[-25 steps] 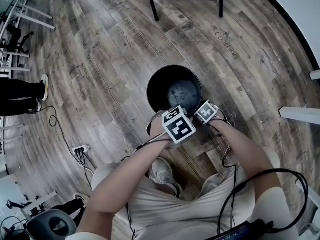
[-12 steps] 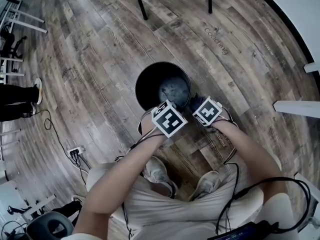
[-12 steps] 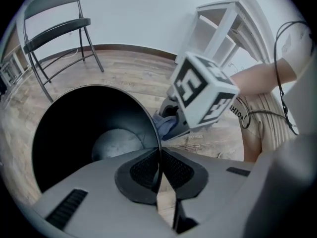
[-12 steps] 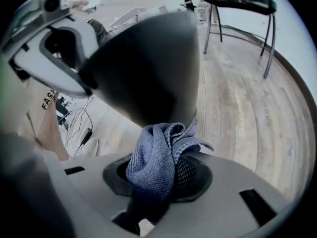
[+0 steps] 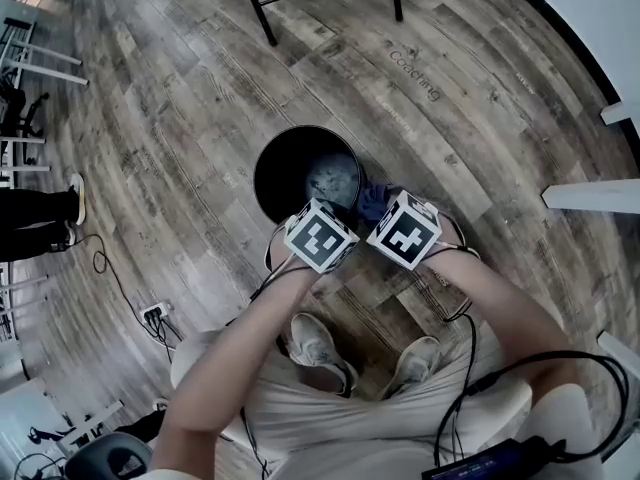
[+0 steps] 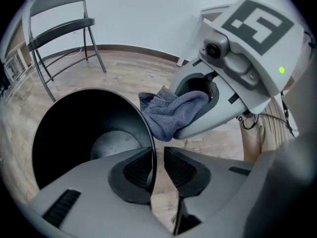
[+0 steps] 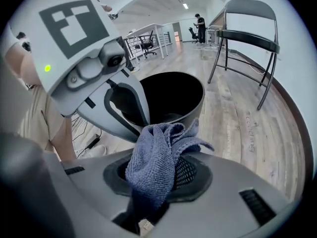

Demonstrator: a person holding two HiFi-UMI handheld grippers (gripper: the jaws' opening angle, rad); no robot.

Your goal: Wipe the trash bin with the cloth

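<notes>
Looking down from the head view, you have the black trash bin (image 5: pixel 272 158) standing on the wood-plank floor (image 5: pixel 180 98) just ahead of your shoes (image 5: pixel 318 344), with both grippers brought together at its near rim.

Your left gripper (image 6: pixel 157 165) is closed down on that rim. The thin bin wall runs between its jaws, one pad inside the bin and pressed against the wall, the other outside, with only a thin sliver of floor showing beside it. In the left gripper view the dark opening of the bin faces you and its pale grey bottom shows.

Your right gripper (image 7: pixel 159 176) has its jaws clamped on the blue-grey cloth (image 7: pixel 154 158). The cloth is bunched up between the pads and spills over them toward the bin. It sits outside the bin, by the outer wall just below the rim and close to your left gripper; you cannot tell whether it touches the wall.

Beyond the bin a black folding chair (image 7: pixel 247 36) stands on the floor near the white wall (image 6: pixel 148 14). A power strip (image 5: pixel 155 312) with cables lies to your left.
</notes>
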